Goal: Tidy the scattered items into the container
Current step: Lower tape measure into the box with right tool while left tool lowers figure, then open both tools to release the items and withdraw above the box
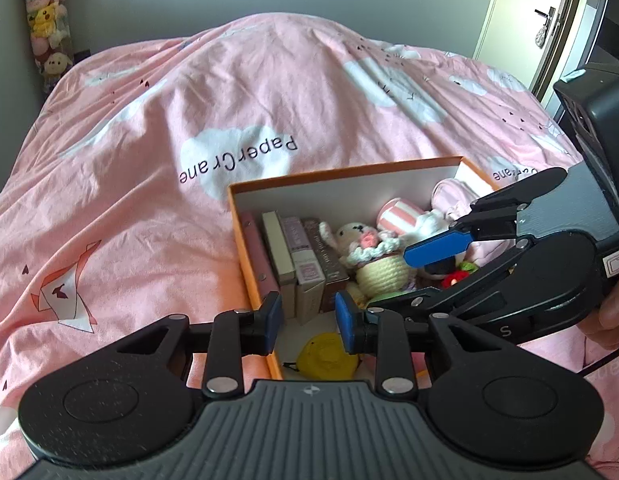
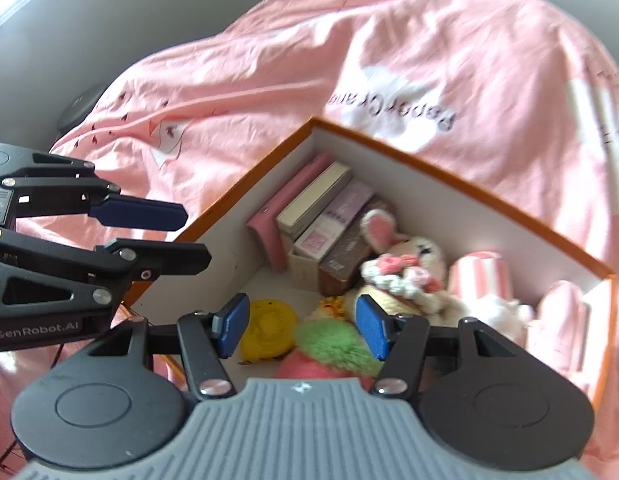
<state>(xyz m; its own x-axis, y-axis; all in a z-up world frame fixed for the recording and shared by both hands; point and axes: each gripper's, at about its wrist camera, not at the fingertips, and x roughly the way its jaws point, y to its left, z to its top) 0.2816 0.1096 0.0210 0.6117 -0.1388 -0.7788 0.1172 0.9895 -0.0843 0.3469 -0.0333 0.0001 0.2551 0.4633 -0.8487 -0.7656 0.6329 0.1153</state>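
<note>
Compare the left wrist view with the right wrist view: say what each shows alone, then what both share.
Left wrist only: a door and a column of plush toys against the wall.
Right wrist only: a green-and-pink fuzzy toy under the open right gripper.
Both: the orange box, its upright books, crocheted bunny, yellow round item and pink duvet.

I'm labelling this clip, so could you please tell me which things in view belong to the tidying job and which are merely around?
Part of the job:
- orange box
- crochet bunny
- small upright boxes
- yellow round item
- striped pink cup
- strawberry plush

Just lying about:
- pink duvet
- hanging plush toys
- door
</note>
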